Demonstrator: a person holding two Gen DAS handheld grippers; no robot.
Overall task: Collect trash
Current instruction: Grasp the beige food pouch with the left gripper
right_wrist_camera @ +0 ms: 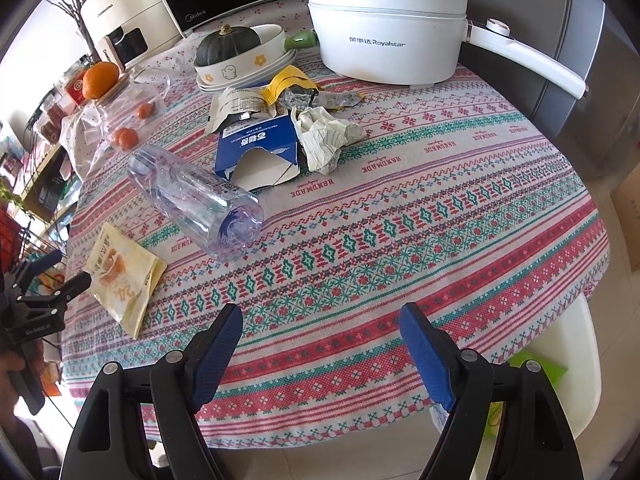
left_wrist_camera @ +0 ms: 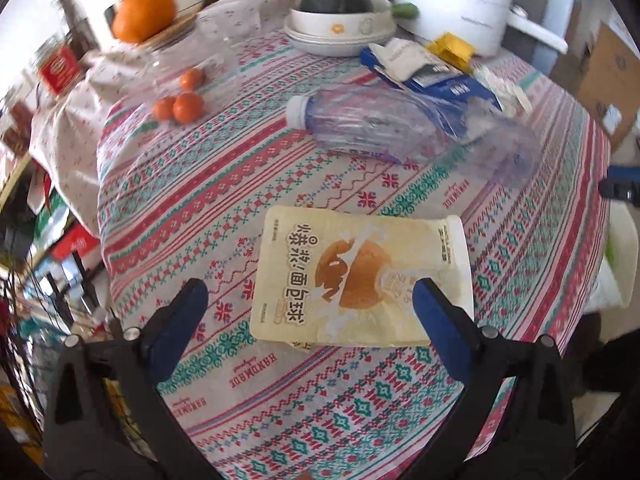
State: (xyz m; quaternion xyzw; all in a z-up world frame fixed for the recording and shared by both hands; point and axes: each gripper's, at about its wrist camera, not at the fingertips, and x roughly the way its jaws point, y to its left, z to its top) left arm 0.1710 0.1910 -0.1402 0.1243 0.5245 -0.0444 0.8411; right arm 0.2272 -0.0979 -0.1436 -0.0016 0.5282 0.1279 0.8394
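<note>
Left gripper (left_wrist_camera: 310, 304): jaws spread wide, gripping nothing, blue ribbed pads over the flat cream snack wrapper (left_wrist_camera: 360, 280).
Right gripper (right_wrist_camera: 322, 330): parted, empty, above the woven patterned tablecloth (right_wrist_camera: 400, 248).
Middle: clear crumpled plastic bottle (right_wrist_camera: 196, 200) lying on its side.
Beyond: torn blue carton (right_wrist_camera: 256, 152), wadded paper (right_wrist_camera: 324, 136).
Far: white electric pot (right_wrist_camera: 388, 24).

"Royalstar" on the pot (right_wrist_camera: 384, 44), "HANDMADE" on the tablecloth (right_wrist_camera: 440, 148).
</note>
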